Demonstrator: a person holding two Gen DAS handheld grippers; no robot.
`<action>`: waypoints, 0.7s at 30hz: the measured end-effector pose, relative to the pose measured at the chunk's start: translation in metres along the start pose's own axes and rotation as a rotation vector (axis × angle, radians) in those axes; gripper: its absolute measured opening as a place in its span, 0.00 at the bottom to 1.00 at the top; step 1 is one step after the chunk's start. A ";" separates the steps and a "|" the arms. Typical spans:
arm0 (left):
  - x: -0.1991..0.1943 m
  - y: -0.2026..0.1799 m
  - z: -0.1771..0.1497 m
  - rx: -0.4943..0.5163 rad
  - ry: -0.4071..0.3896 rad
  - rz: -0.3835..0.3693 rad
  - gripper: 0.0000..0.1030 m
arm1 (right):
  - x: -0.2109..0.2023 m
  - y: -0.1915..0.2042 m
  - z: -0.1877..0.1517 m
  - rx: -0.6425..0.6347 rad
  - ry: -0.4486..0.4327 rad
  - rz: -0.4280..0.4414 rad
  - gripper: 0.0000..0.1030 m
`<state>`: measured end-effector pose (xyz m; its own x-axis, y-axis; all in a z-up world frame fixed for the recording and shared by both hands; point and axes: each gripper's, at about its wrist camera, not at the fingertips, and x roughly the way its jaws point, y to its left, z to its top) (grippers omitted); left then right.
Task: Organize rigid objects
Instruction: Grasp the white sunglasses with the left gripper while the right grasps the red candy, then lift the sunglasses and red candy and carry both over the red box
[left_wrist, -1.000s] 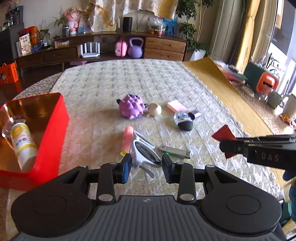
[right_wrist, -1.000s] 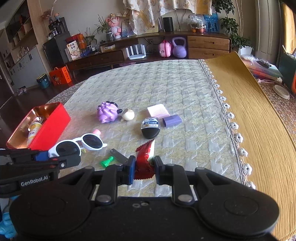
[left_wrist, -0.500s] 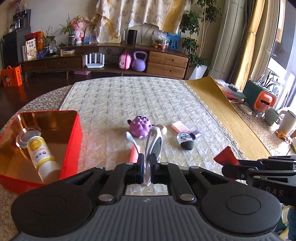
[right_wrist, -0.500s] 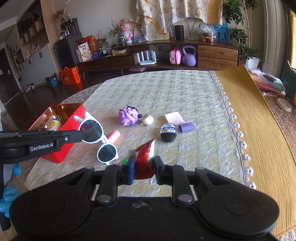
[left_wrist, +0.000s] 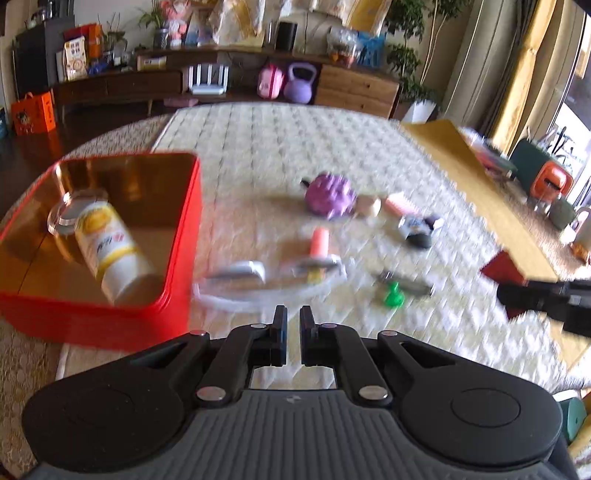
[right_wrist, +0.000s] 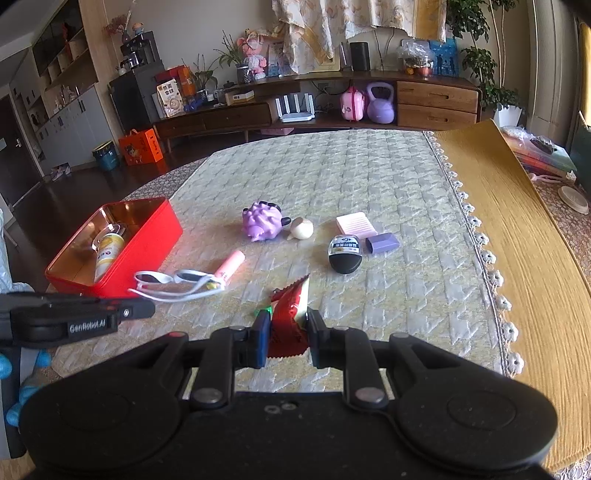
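Fingers of my left gripper are clenched on nothing; my right gripper grasps a red packet. Sunglasses lie at 12 o'clock, outside the red tin at 10 o'clock. Hazard: pinching one thin arm invites slippage.

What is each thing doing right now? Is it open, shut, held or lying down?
left gripper: shut, empty.
right gripper: shut on the red packet.
red packet: held.
sunglasses: unfolded, not held, outside the tin.
red tin: open, no lid on.
bottle: lying on its side in the tin.
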<state>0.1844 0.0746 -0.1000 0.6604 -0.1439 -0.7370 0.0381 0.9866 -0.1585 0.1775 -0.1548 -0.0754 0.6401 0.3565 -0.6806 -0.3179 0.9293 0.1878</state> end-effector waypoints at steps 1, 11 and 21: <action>0.000 0.002 -0.003 0.000 0.004 -0.003 0.06 | 0.001 -0.001 -0.001 0.004 0.003 0.002 0.20; -0.001 -0.010 0.003 0.086 -0.026 -0.041 0.31 | 0.011 -0.009 -0.005 0.032 0.022 0.027 0.20; 0.022 -0.053 0.007 0.178 -0.126 0.041 0.80 | 0.021 -0.024 -0.008 0.054 0.044 0.033 0.20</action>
<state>0.2018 0.0201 -0.1036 0.7523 -0.1036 -0.6507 0.1333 0.9911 -0.0036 0.1929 -0.1701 -0.0993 0.5981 0.3835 -0.7037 -0.2997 0.9214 0.2474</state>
